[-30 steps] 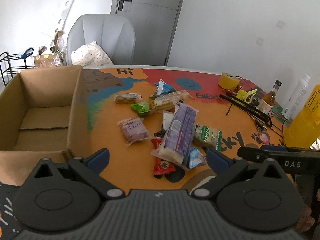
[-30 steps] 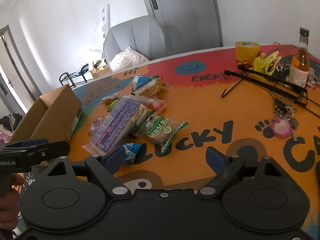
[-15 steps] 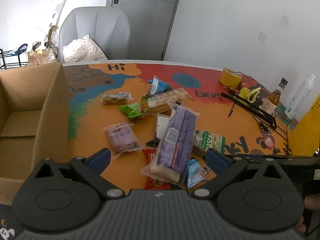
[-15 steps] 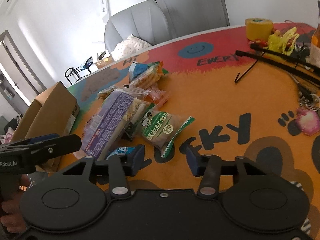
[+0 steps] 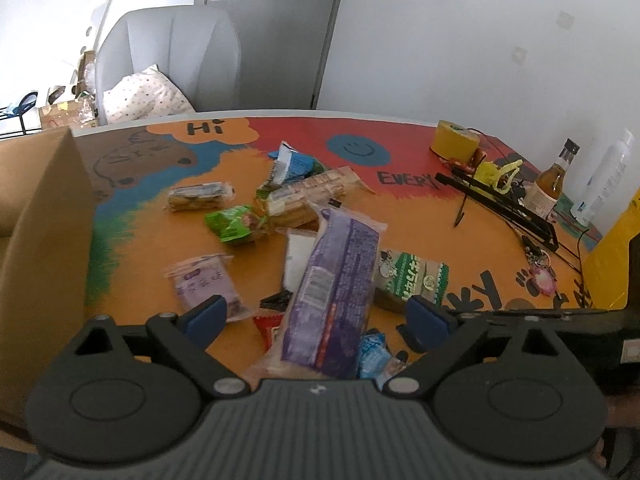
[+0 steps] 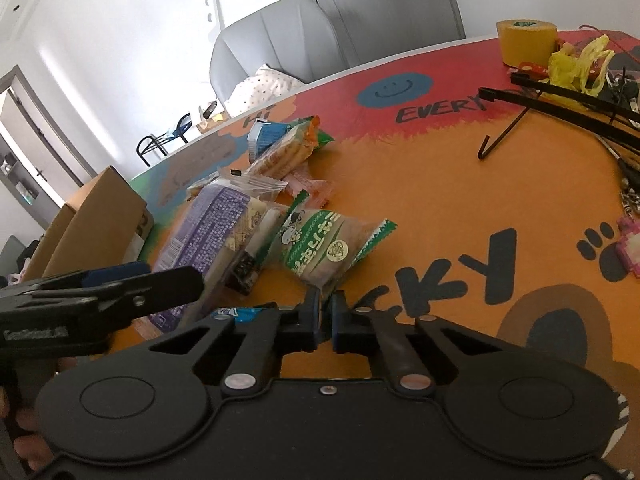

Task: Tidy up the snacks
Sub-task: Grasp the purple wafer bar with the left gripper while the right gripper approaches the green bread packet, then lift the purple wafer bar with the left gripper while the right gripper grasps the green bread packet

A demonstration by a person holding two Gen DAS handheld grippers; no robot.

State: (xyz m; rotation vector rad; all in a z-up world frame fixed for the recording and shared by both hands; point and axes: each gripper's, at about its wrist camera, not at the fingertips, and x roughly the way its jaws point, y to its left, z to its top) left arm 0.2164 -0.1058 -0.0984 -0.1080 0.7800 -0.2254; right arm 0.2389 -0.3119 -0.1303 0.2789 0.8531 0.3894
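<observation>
From the left wrist, the left gripper (image 5: 316,314) has its jaws spread wide, having just narrowed a little, straddling the long purple plastic-wrapped snack pack (image 5: 334,292) that lies between them atop the pile on the painted orange counter (image 5: 460,240), apparently lined up for a grasp; the brown cardboard box (image 5: 44,240) stands left of the jaws, its inside out of sight. From the right wrist, the right gripper (image 6: 326,312) has just closed, jaws pressed together, seemingly pinching the near edge of the green-and-white wrapped bun (image 6: 324,250) directly ahead, though contact is hard to confirm.
</observation>
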